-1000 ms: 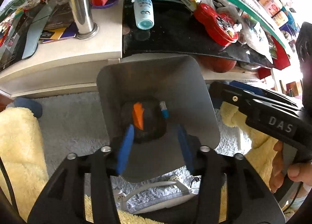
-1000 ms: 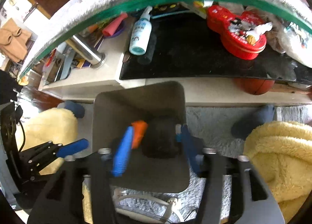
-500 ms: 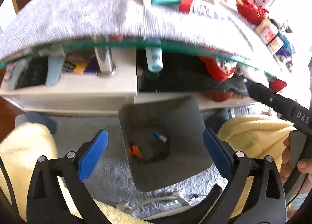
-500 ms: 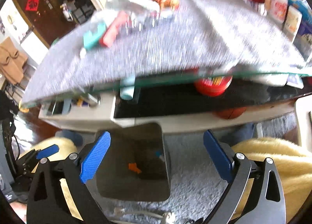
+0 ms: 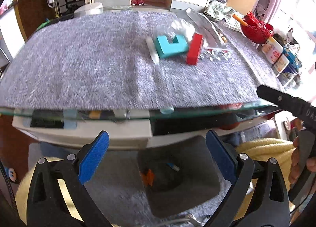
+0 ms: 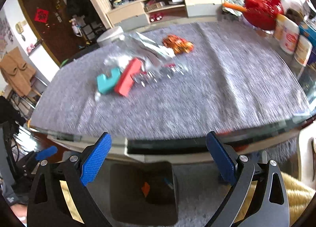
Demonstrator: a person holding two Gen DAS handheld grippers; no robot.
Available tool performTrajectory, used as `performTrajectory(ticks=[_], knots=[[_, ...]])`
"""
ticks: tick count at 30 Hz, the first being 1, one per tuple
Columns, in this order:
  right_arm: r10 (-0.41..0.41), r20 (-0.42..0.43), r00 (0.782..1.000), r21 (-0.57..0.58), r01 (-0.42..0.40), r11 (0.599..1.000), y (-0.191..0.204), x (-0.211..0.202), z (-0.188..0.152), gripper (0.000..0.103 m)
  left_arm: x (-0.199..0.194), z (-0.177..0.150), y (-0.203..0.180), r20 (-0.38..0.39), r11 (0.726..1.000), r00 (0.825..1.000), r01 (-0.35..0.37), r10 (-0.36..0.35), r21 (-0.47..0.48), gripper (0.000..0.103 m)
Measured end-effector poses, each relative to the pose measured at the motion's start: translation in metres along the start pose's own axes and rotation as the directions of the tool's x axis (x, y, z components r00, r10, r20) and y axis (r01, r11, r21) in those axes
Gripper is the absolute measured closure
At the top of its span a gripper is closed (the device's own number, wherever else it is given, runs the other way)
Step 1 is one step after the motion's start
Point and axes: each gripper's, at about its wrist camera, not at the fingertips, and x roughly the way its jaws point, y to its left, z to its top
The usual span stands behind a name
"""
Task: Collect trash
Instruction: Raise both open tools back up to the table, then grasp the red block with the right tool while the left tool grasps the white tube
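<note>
Both tools spread wide (left tool (image 5: pixel 157 158), right tool (image 6: pixel 158 159)), above grey bin (image 5: pixel 197 203)

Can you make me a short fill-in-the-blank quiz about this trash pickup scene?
1. Both the left gripper and right gripper have jaws that are ____.
2. The grey bin stands on the ____, below the table edge.
3. On the table cloth, the red block lies beside a ____ block.

Answers: open; floor; teal
</note>
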Motion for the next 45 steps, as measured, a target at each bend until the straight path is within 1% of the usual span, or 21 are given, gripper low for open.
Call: performTrajectory(ticks=[1, 2, 4, 5, 6, 7, 10, 15, 17, 23, 25, 29, 31, 34, 37, 39, 41, 42, 43, 45], knots=[[0.013, 0.000, 1.000, -0.005, -0.013, 1.000, 0.004, 0.004, 0.005, 0.008, 0.003, 0.005, 0.002, 0.004, 1.000, 1.000, -0.009, 0.009, 0.004, 0.010], [0.027, -0.001, 1.000, -0.010, -0.027, 1.000, 0.008, 0.009, 0.009, 0.012, 0.005, 0.007, 0.003, 0.004, 1.000, 1.000, -0.013, 0.013, 0.004, 0.010], [0.075, -0.031, 0.997, -0.014, -0.075, 0.997, 0.016, 0.026, 0.020, 0.035, 0.010, 0.013, 0.008, 0.003, 1.000, 1.000, -0.013, 0.013, 0.003, 0.010], [0.085, -0.046, 0.995, -0.012, -0.086, 0.996, 0.018, 0.032, 0.023, 0.040, 0.014, 0.017, 0.011, 0.002, 1.000, 1.000, -0.018, 0.018, 0.004, 0.010], [0.096, -0.064, 0.993, -0.009, -0.097, 0.995, 0.021, 0.042, 0.027, 0.054, 0.016, 0.020, 0.012, 0.002, 1.000, 1.000, -0.022, 0.022, 0.005, 0.010], [0.107, -0.075, 0.991, -0.005, -0.108, 0.994, 0.023, 0.049, 0.030, 0.063, 0.019, 0.024, 0.014, 0.002, 1.000, 1.000, -0.026, 0.026, 0.005, 0.010], [0.140, -0.102, 0.985, 0.008, -0.140, 0.990, 0.031, 0.069, 0.038, 0.066, 0.026, 0.036, 0.017, 0.006, 0.999, 1.000, -0.031, 0.031, 0.021, 0.010], [0.160, -0.136, 0.978, 0.020, -0.159, 0.987, 0.041, 0.093, 0.047, 0.066, 0.038, 0.046, 0.020, 0.000, 0.999, 1.000, -0.026, 0.026, 0.023, 0.010], [0.172, -0.142, 0.975, 0.042, -0.168, 0.985, 0.041, 0.100, 0.050, 0.065, 0.042, 0.051, 0.022, -0.001, 1.000, 1.000, -0.022, 0.022, 0.020, 0.010], [0.185, -0.128, 0.974, 0.063, -0.178, 0.982, 0.041, 0.110, 0.060, 0.064, 0.055, 0.062, 0.022, -0.006, 1.000, 1.000, -0.010, 0.010, 0.021, 0.010], [0.180, -0.125, 0.976, 0.054, -0.175, 0.983, 0.040, 0.110, 0.060, 0.064, 0.060, 0.066, 0.021, -0.007, 1.000, 1.000, -0.006, 0.006, 0.022, 0.010], [0.173, -0.118, 0.978, 0.041, -0.169, 0.985, 0.037, 0.106, 0.058, 0.068, 0.070, 0.073, 0.019, -0.009, 1.000, 1.000, 0.000, 0.001, 0.021, 0.010], [0.158, -0.113, 0.981, 0.036, -0.154, 0.987, 0.035, 0.104, 0.059, 0.071, 0.074, 0.078, 0.018, -0.009, 1.000, 1.000, 0.004, -0.004, 0.020, 0.012], [0.132, -0.104, 0.986, 0.031, -0.129, 0.991, 0.024, 0.093, 0.056, 0.074, 0.080, 0.084, 0.015, -0.005, 1.000, 1.000, 0.015, -0.015, 0.020, 0.018], [0.102, -0.103, 0.989, 0.021, -0.101, 0.995, 0.017, 0.079, 0.051, 0.075, 0.087, 0.093, 0.011, 0.007, 0.999, 1.000, -0.002, 0.002, 0.039, 0.026], [0.086, -0.100, 0.991, 0.015, -0.085, 0.996, 0.012, 0.072, 0.048, 0.075, 0.090, 0.097, 0.009, 0.013, 0.999, 1.000, -0.009, 0.009, 0.045, 0.033], [0.081, -0.102, 0.991, 0.019, -0.080, 0.997, 0.006, 0.065, 0.044, 0.081, 0.093, 0.101, 0.007, 0.019, 0.998, 1.000, -0.017, 0.016, 0.054, 0.039], [0.082, -0.105, 0.991, 0.023, -0.080, 0.997, 0.003, 0.064, 0.044, 0.081, 0.094, 0.103, 0.006, 0.021, 0.998, 1.000, -0.022, 0.021, 0.059, 0.043], [0.080, -0.108, 0.991, 0.025, -0.078, 0.997, 0.000, 0.062, 0.042, 0.081, 0.094, 0.104, 0.007, 0.021, 0.998, 0.999, -0.025, 0.024, 0.064, 0.046], [0.073, -0.112, 0.991, 0.026, -0.070, 0.997, -0.004, 0.059, 0.039, 0.081, 0.095, 0.106, 0.005, 0.026, 0.996, 0.999, -0.043, 0.041, 0.078, 0.055]])
